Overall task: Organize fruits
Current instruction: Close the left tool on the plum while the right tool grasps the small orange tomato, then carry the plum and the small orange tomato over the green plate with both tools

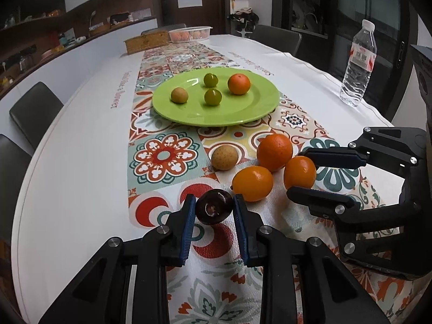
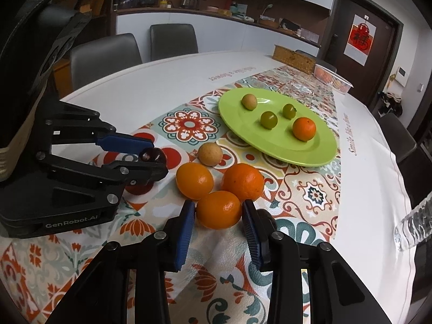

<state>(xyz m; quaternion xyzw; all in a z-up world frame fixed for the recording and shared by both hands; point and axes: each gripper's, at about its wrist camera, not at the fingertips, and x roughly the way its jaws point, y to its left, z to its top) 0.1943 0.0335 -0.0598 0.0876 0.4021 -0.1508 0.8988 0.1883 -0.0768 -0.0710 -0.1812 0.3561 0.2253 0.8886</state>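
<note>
**Both tongs closed on fruit beside the green plate**

The bench [image 1: 67,140] carries a white cloth with a patterned tile runner [image 1: 164,159] down its middle. On the runner sits a green plate [image 1: 216,116] holding one small orange [image 1: 239,83], two green fruits [image 1: 212,96] and a tan round fruit [image 1: 179,95].

Nearer the cameras, a loose cluster lies on the runner: a large orange [image 1: 274,151], an oval orange fruit [image 1: 252,184], a second orange fruit [image 2: 218,209] and a pale brown fruit [image 1: 224,158], which lies just beside the cluster on the plate side.

The left tongs [image 1: 214,208] slant down toward the bench, their blue pads pressed on either side of a dark purple-red fruit [image 1: 214,208]. The right tongs [image 2: 218,210] slant down likewise, pads against both flanks of the second orange fruit, which touches the large orange behind it.

From the right wrist view, the left tongs cover most of the dark fruit. Whether either gripped fruit is off the runner cannot be told. A clear water bottle [image 1: 358,64] stands on the white cloth well apart from the fruit; in the right wrist view it is cut off at the frame edge. A pink basket [image 1: 189,33] and a woven box [image 1: 147,42] sit at the far end, their contents too small to make out.
</note>
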